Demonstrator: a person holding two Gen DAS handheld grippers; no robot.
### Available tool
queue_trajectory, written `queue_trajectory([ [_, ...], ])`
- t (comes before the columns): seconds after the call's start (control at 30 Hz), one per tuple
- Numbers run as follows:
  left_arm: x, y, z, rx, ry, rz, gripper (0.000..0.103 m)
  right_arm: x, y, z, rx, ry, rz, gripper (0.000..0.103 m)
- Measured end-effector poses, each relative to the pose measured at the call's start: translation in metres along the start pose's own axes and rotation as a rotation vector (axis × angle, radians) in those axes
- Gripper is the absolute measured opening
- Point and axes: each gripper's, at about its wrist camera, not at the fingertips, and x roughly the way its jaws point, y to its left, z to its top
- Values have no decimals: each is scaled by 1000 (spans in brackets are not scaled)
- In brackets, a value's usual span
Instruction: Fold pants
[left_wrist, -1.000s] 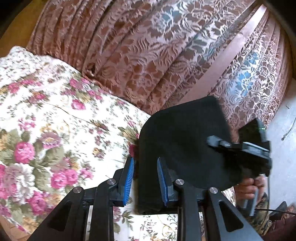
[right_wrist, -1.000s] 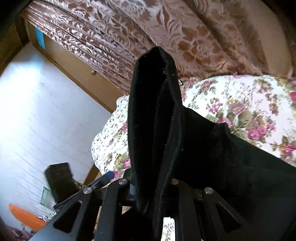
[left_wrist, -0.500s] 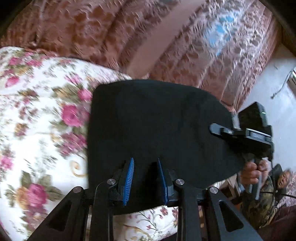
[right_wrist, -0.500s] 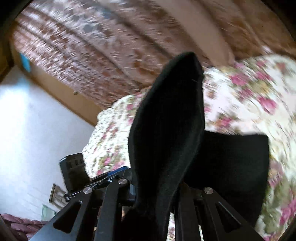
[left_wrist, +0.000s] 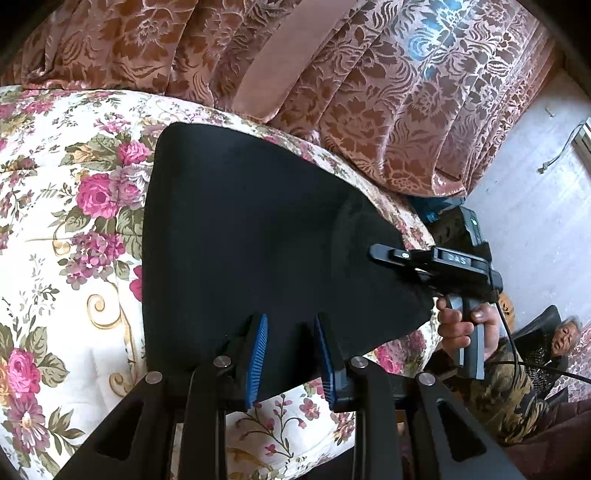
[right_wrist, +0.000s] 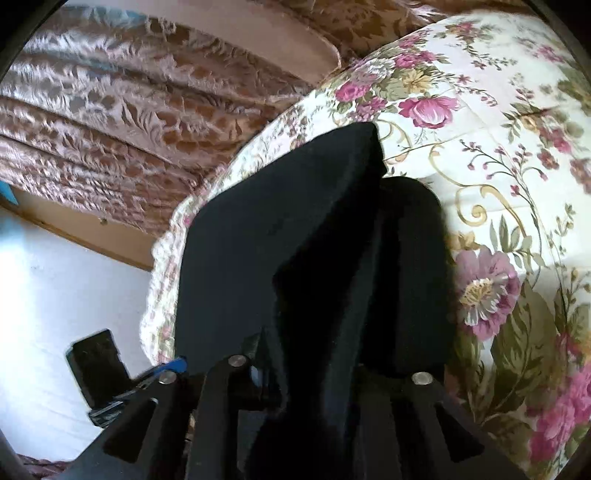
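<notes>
A pair of black fabric pants (left_wrist: 251, 236), folded into a broad dark panel, lies across a bed covered in a cream quilt printed with pink roses (left_wrist: 66, 229), beneath patterned brown-and-pink brocade curtains (left_wrist: 369, 92). The left hand-held gripper (left_wrist: 290, 354) sits low at the near edge of the pants, its blue-ribbed fingers (left_wrist: 258, 354) parted with a clear gap between them and nothing clamped. The right hand-held gripper (left_wrist: 391, 254), a black tool held by a bare hand (left_wrist: 461, 325), meets the far right corner of the cloth. In its own wrist view a thick fold of the pants (right_wrist: 295, 240) rises between its arms and hides the fingertips, so the grip appears closed on the fabric. A seated person in a patterned jacket (left_wrist: 554, 343) looks on from the corner of the room.
</notes>
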Motion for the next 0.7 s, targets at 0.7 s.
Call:
queue_trajectory([
  [0.7, -34, -2, 5, 19, -101, -50, 26, -61, 13, -91, 134, -140, -30, 38],
])
